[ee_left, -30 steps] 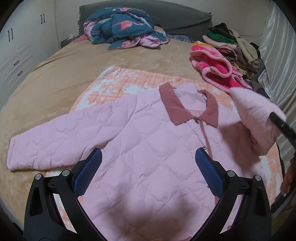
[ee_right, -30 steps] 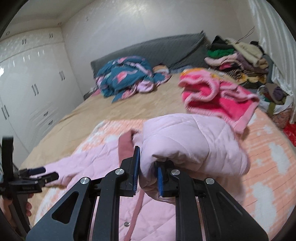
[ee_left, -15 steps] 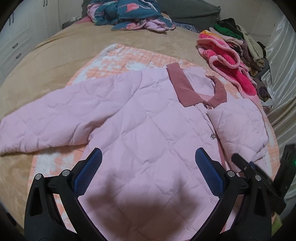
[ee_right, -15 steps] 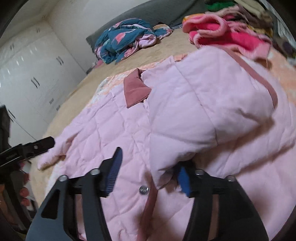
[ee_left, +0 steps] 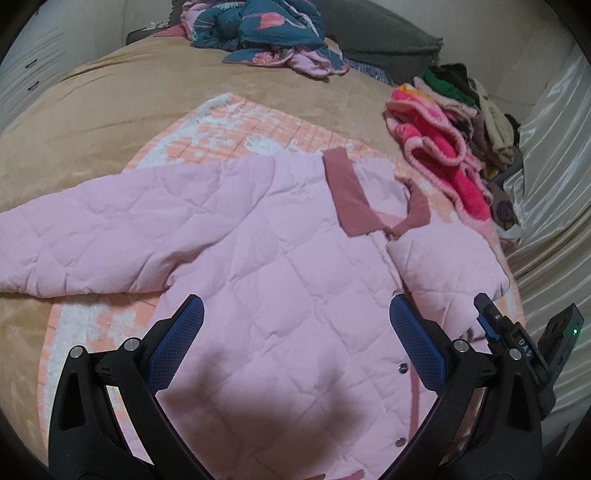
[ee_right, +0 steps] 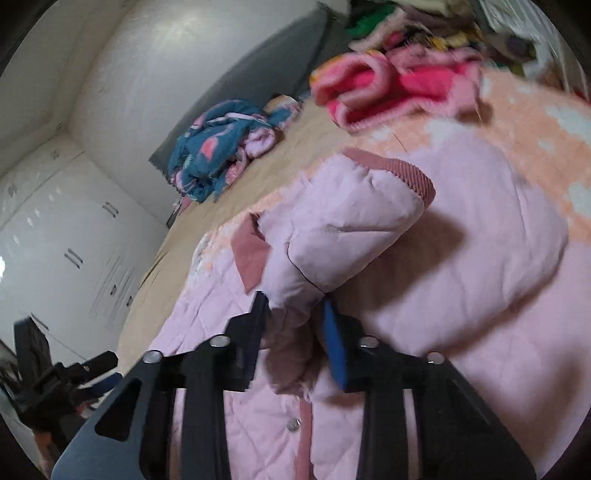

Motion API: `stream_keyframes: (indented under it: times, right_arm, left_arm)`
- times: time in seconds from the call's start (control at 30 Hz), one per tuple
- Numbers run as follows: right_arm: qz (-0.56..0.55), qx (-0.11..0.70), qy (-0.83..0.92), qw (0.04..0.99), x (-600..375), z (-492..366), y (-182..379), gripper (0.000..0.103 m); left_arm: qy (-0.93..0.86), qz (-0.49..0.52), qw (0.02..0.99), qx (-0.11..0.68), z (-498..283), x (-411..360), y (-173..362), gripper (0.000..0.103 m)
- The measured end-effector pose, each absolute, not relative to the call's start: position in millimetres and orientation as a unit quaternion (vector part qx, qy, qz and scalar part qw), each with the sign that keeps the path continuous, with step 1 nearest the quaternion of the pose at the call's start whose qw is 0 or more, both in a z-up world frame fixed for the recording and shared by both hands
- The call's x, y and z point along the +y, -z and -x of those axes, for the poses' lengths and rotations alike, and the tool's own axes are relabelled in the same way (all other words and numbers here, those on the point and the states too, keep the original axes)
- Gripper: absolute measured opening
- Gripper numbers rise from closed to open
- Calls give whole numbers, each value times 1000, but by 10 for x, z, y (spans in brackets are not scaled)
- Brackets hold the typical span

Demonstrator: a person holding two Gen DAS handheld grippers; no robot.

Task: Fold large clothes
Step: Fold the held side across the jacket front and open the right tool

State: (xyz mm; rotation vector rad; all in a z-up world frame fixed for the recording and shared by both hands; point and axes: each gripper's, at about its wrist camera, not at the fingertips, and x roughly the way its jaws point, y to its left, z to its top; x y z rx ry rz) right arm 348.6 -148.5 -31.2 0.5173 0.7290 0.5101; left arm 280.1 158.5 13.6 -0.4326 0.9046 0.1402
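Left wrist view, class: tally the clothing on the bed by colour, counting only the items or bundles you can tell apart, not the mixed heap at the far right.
Pale pink quilted jacket with dusty-rose collar: 1
Bright pink fleecy garment: 1
Teal patterned crumpled bundle: 1
Total: 3

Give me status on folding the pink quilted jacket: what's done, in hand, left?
Done: the pink quilted jacket lies buttoned, front up on the peach blanket, one sleeve folded in across the chest. In hand: the right gripper, jaws having just closed, pinches that sleeve's cuff end. Left: the other sleeve lies stretched out flat; the open left gripper hovers over the body, which is unfolded.
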Motion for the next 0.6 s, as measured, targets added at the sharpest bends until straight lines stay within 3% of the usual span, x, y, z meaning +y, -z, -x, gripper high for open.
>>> stream_keyframes:
  times: [0.2, 0.43, 0.6]
  right_arm:
    - [-135, 332, -306, 882, -880, -3346, 128, 17]
    - [-77, 392, -336, 853, -415, -3311, 442, 18]
    - [-77, 430, -364, 823, -391, -3137, 638, 31]
  left_arm:
    - [-54, 246, 874, 416, -2771, 1731, -258, 94]
    - [-52, 259, 866, 424, -2811, 1783, -156, 94]
    - [-36, 287, 848, 445, -2898, 1757, 66, 94]
